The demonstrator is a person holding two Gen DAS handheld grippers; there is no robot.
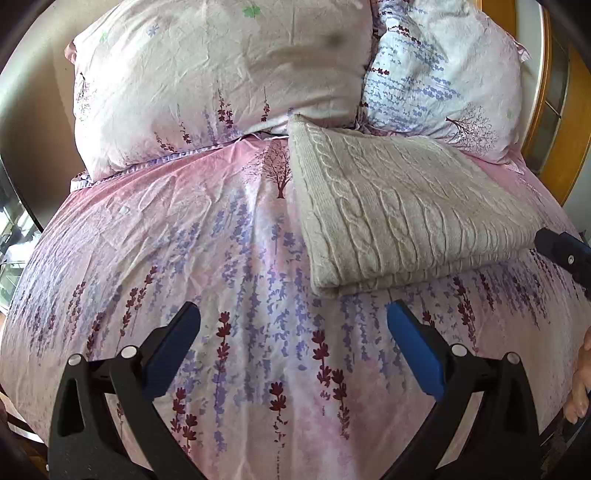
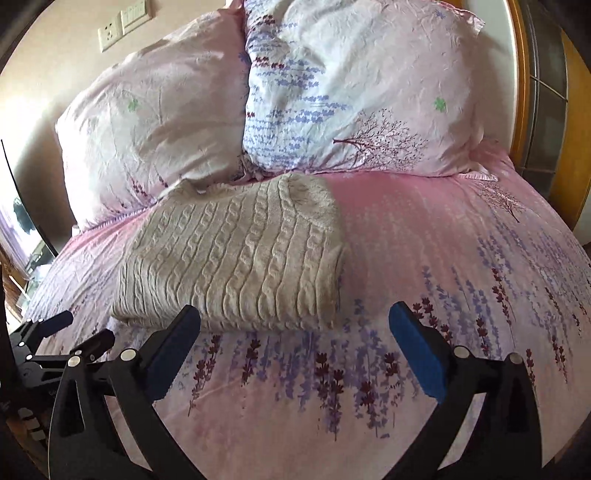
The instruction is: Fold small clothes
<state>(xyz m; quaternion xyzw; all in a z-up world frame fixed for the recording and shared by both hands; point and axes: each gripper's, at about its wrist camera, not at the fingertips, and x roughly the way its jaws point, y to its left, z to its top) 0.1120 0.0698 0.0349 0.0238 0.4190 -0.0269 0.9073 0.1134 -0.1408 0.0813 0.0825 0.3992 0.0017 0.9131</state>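
A cream cable-knit sweater lies folded into a neat rectangle on the pink floral bedspread, just in front of the pillows. It also shows in the right wrist view. My left gripper is open and empty, hovering over the bedspread in front of the sweater's left corner. My right gripper is open and empty, just in front of the sweater's near edge. The right gripper's tip shows at the right edge of the left wrist view, and the left gripper shows at the lower left of the right wrist view.
Two floral pillows lean against the wall at the head of the bed. A wooden headboard frame stands at the right. Wall sockets sit at the upper left. The bedspread extends right of the sweater.
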